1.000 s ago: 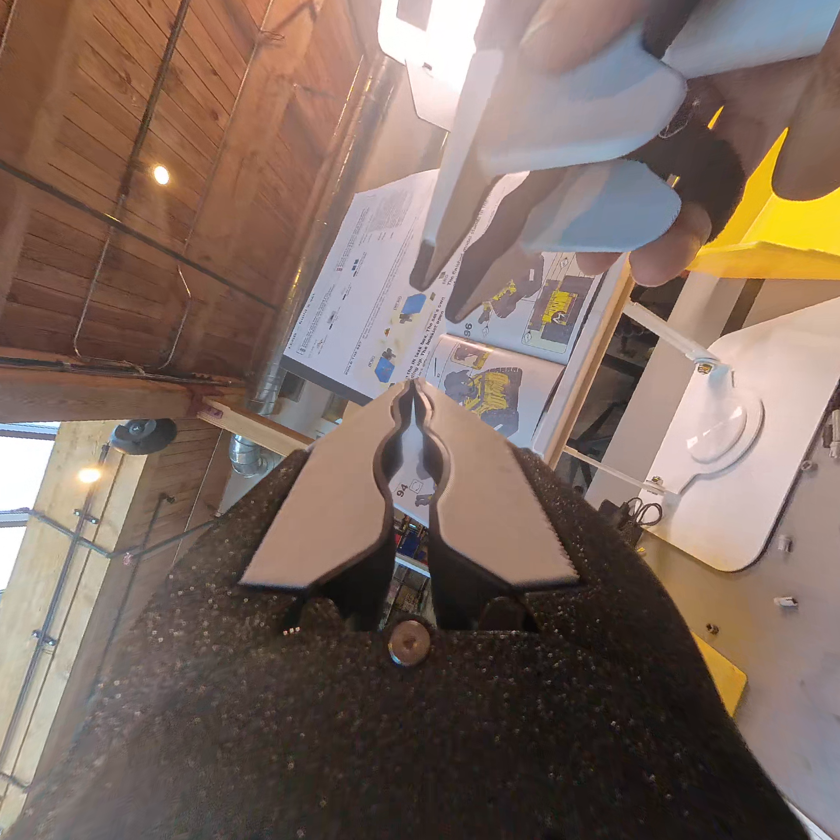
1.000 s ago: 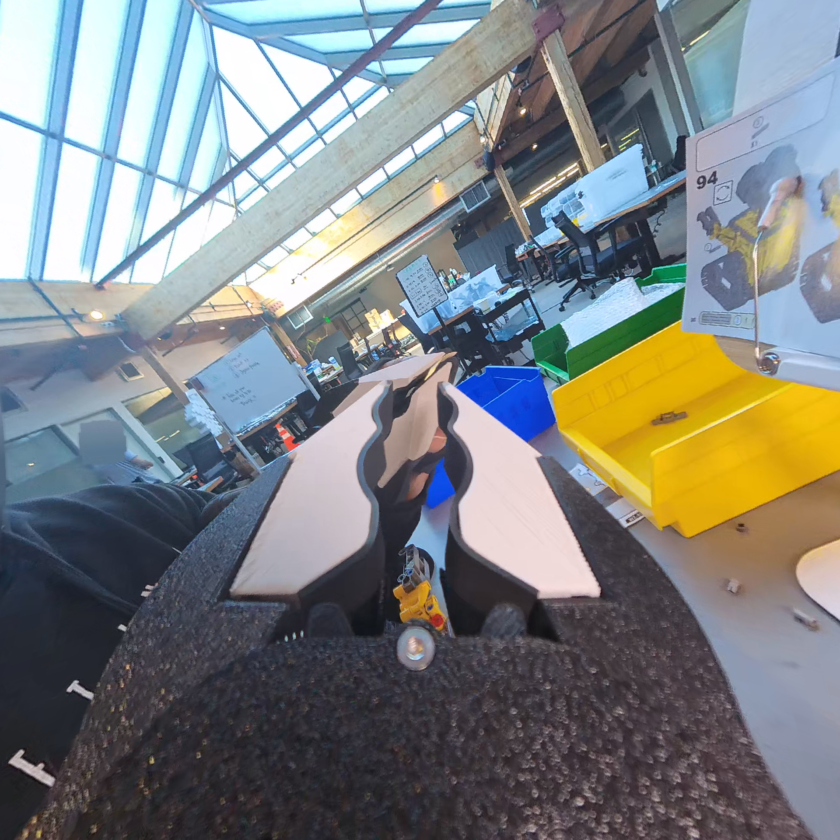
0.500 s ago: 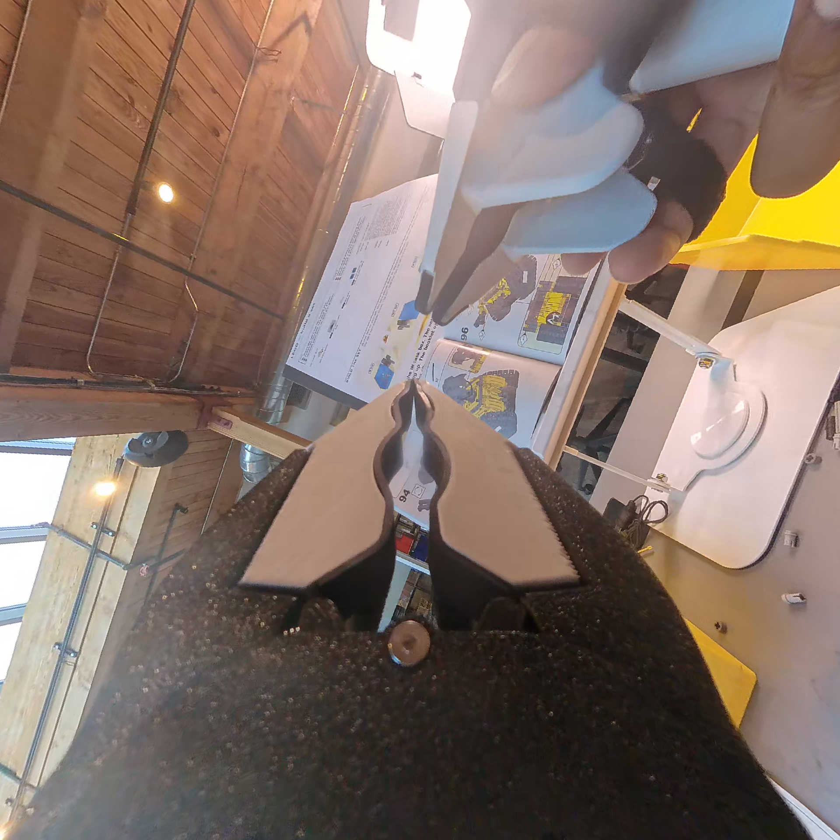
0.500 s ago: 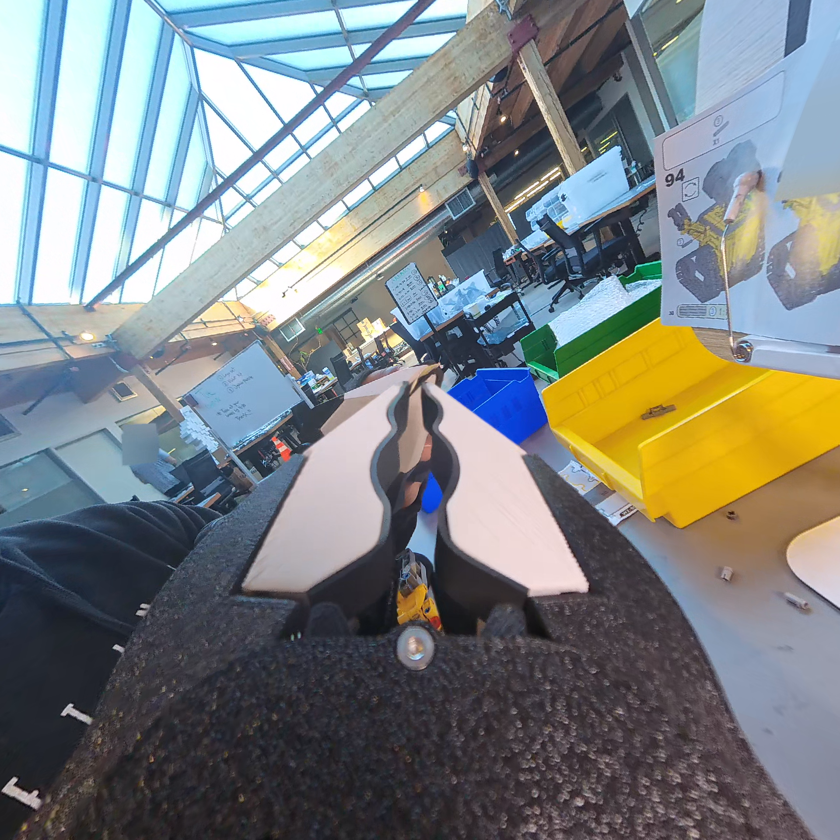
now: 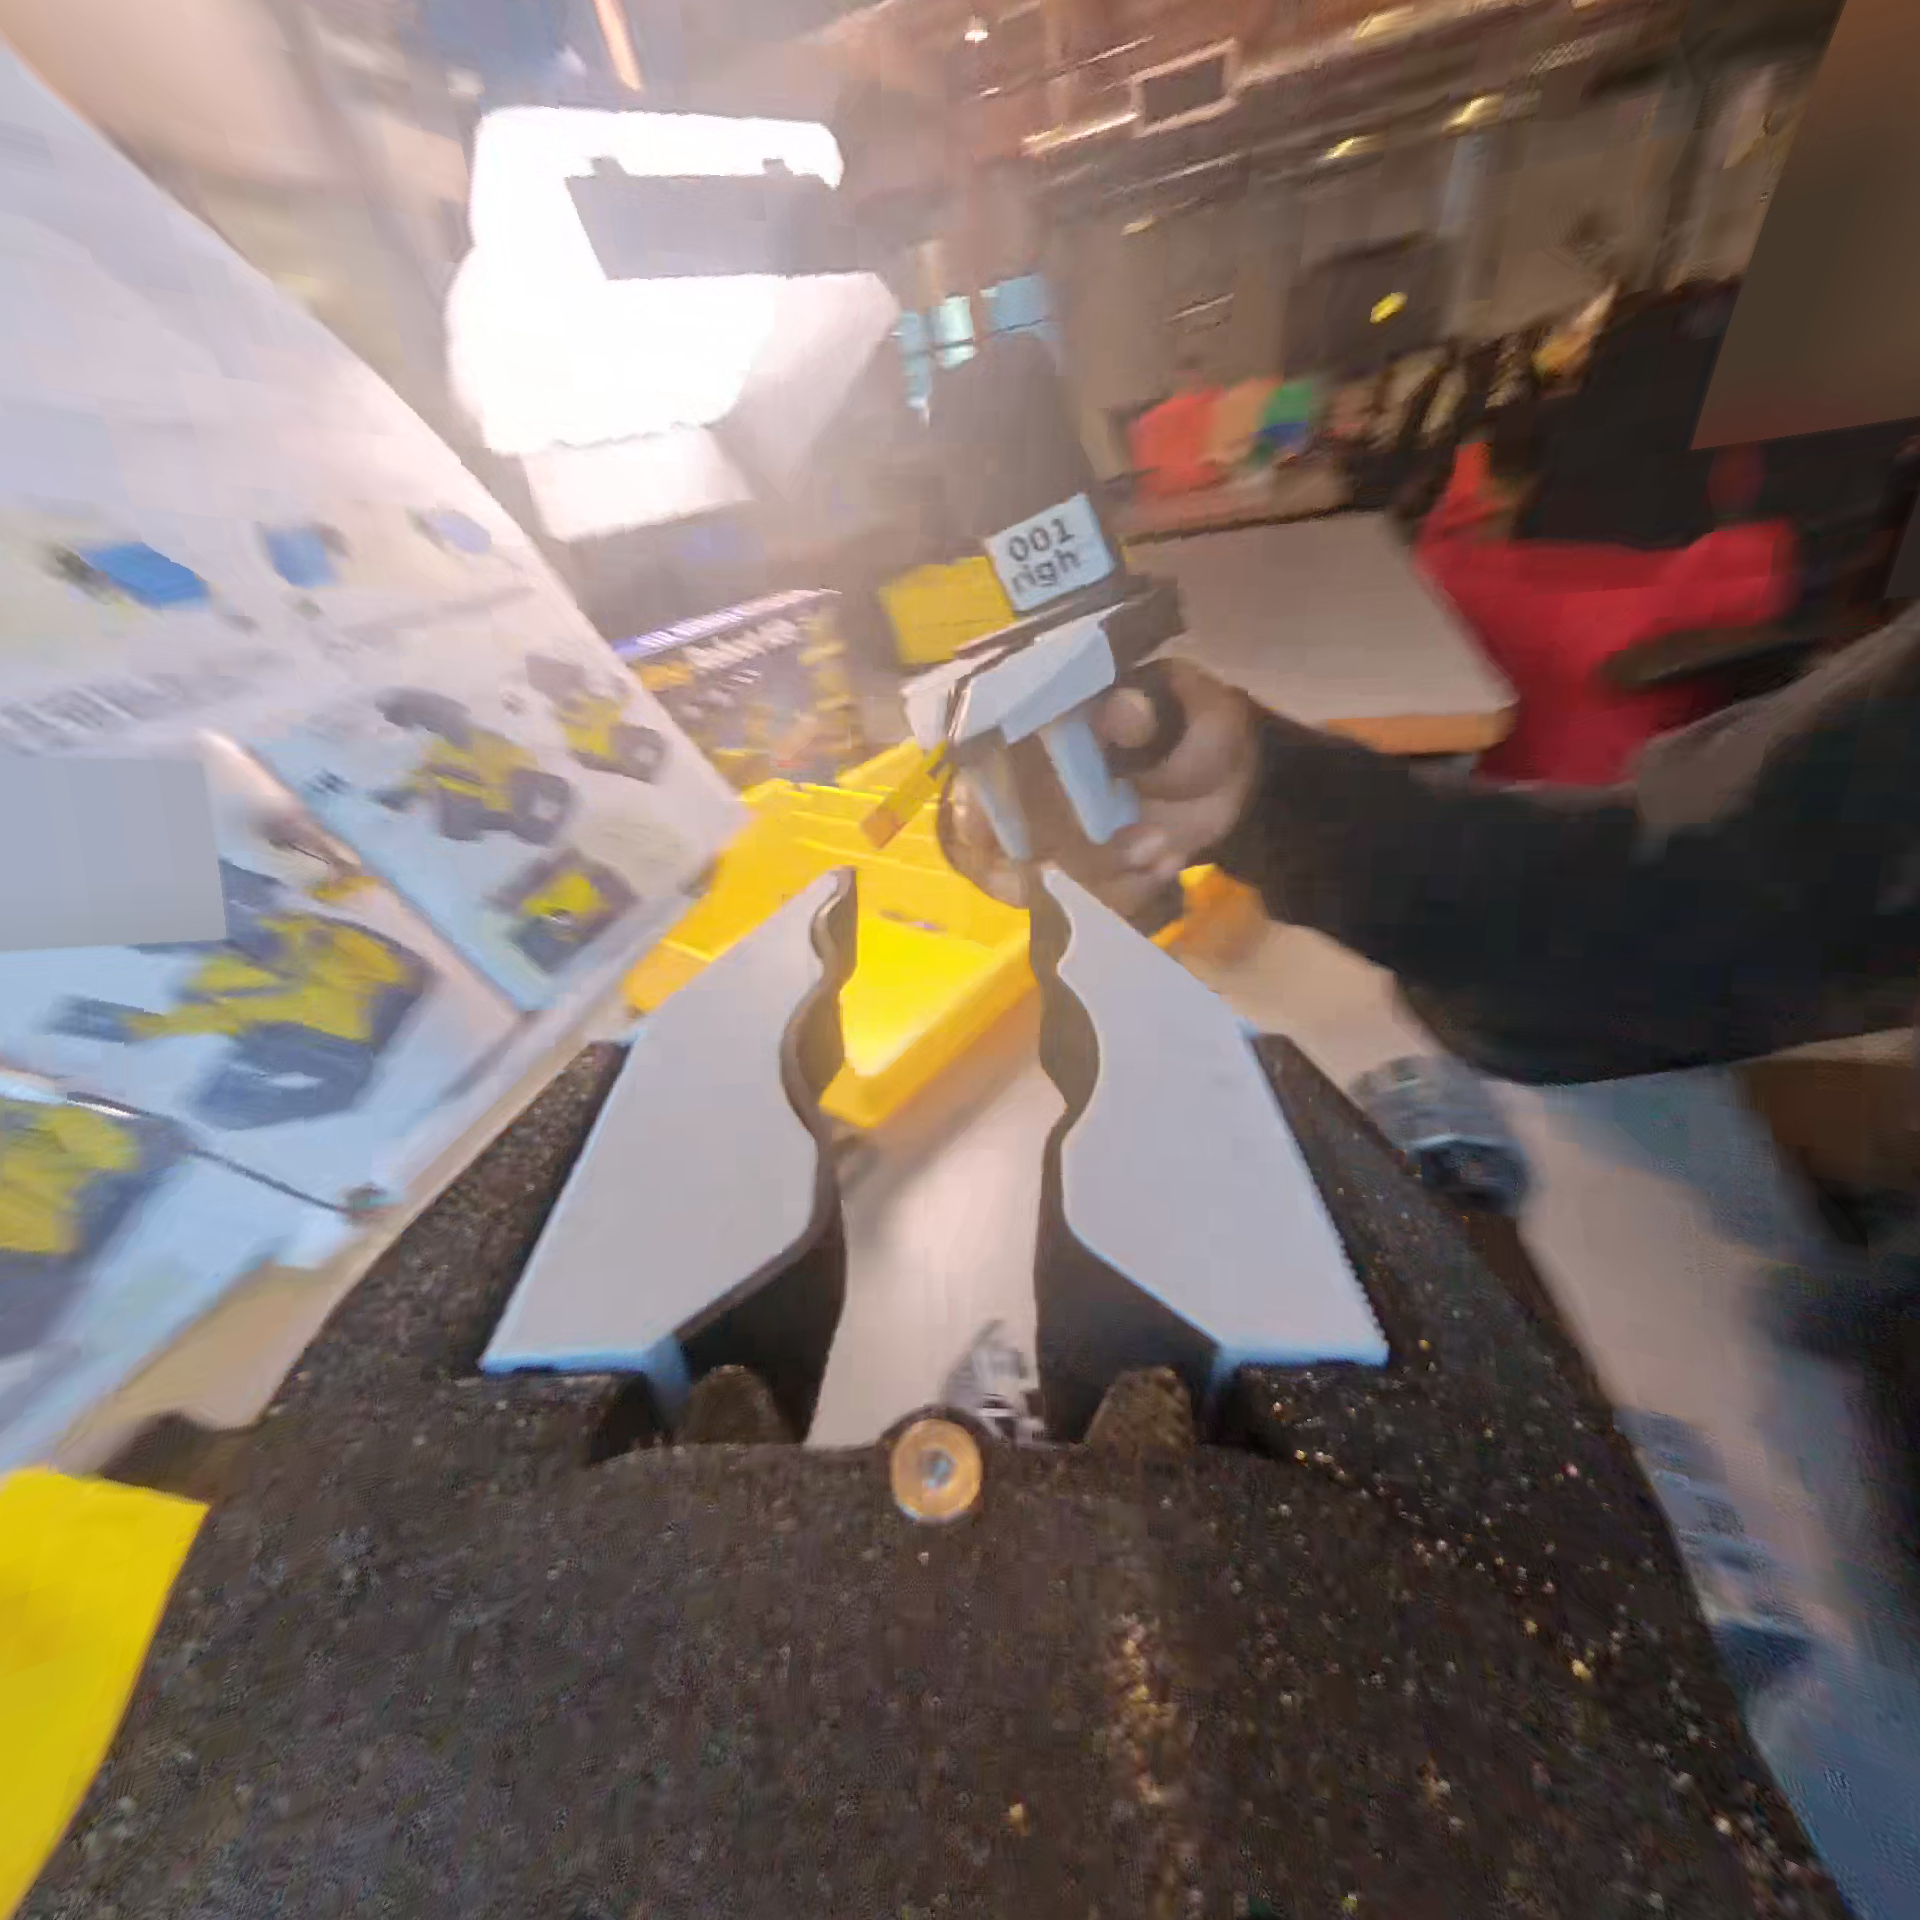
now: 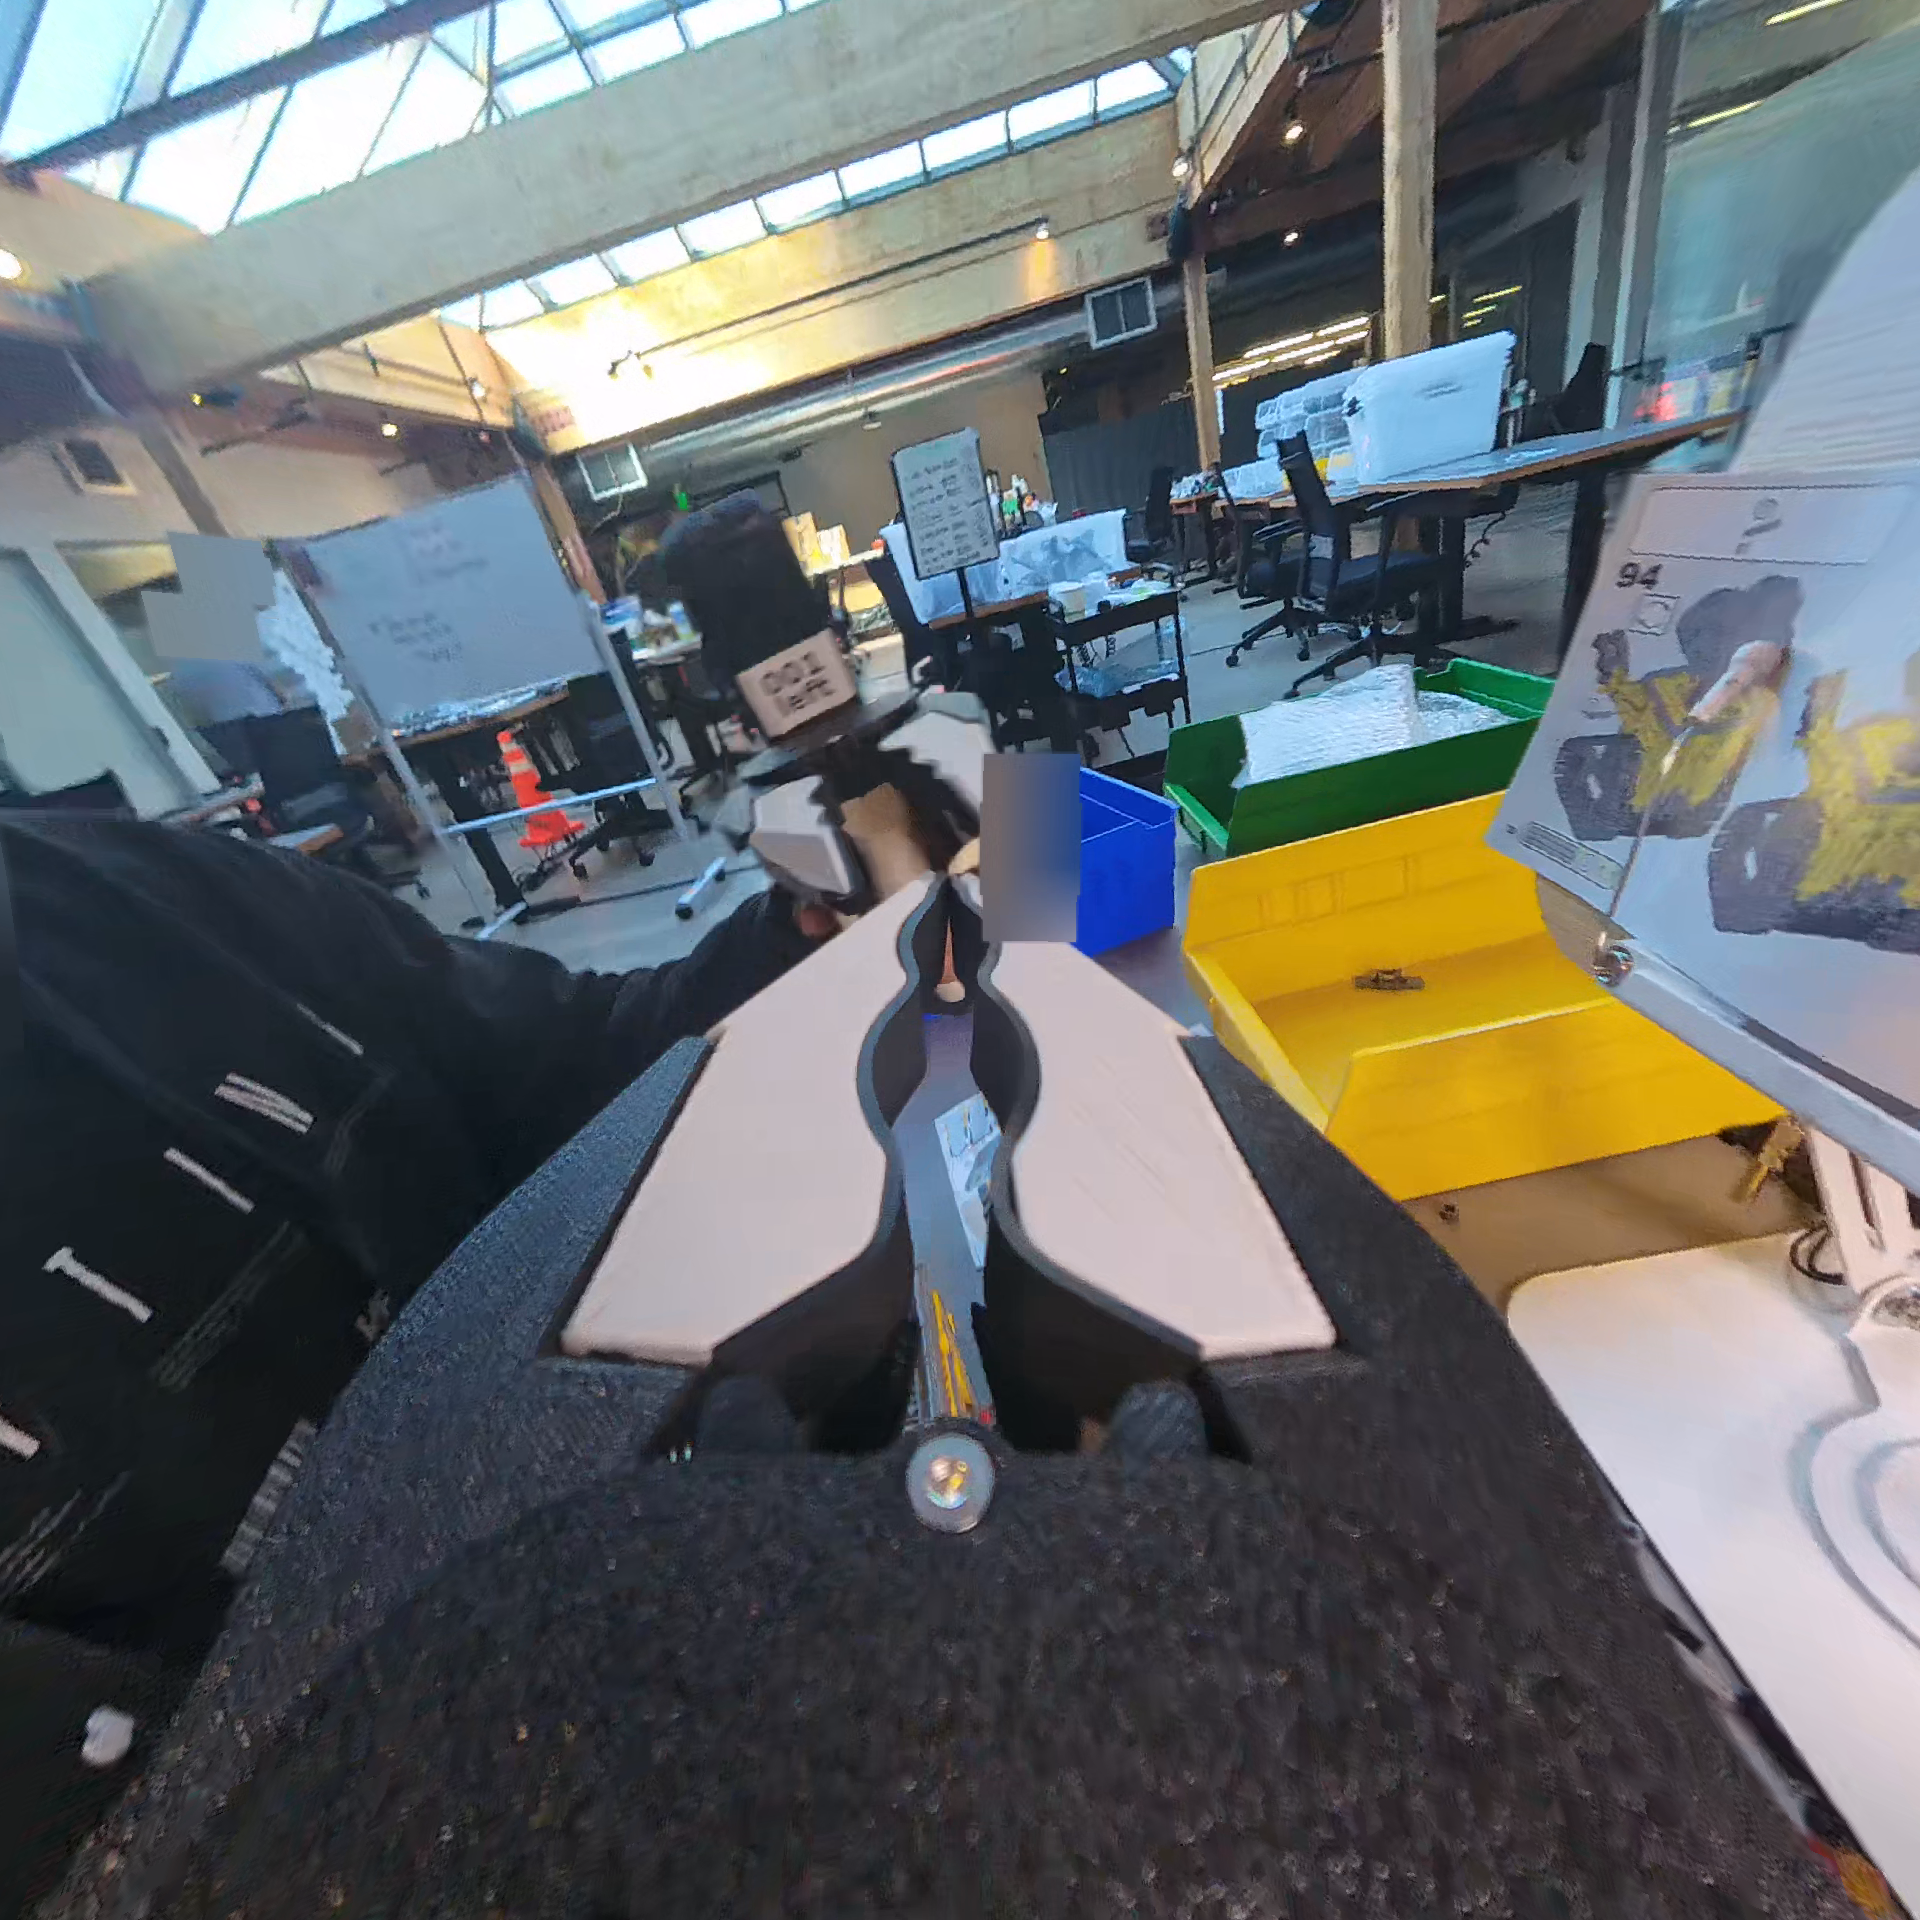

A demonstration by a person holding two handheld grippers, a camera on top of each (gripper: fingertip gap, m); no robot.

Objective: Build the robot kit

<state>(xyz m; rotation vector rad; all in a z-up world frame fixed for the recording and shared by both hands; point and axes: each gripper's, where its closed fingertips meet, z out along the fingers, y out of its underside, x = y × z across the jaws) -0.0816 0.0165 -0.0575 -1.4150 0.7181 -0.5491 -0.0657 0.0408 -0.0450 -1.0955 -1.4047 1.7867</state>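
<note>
My left gripper [image 5: 940, 894] is open and empty, held over the grey table and pointing at a yellow bin [image 5: 914, 997]; this view is blurred. Beyond its tips a hand in a dark sleeve holds my right gripper's body [image 5: 1023, 686]; a small yellow bit [image 5: 899, 810] hangs by it, too blurred to identify. In the right wrist view my right gripper [image 6: 943, 902] is shut with nothing visible between the tips. Just past them a hand holds the left gripper's body [image 6: 805, 852]. A small yellow and grey model piece [image 6: 951, 1351] lies on the table below the right fingers.
An open instruction booklet on a stand [image 6: 1766, 779] is at the right, with the stand's white base [image 6: 1683, 1455] below it. Yellow [image 6: 1455, 1049], blue [image 6: 1127, 873] and green [image 6: 1351, 769] bins line the table's back. The booklet [image 5: 416, 727] fills the left wrist view's left side. My two grippers' fingertips are within a few centimetres of each other.
The left gripper swung from pointing up at the ceiling to level over the table, and its jaws opened. The right gripper's jaws closed from a small gap and it tilted down.
</note>
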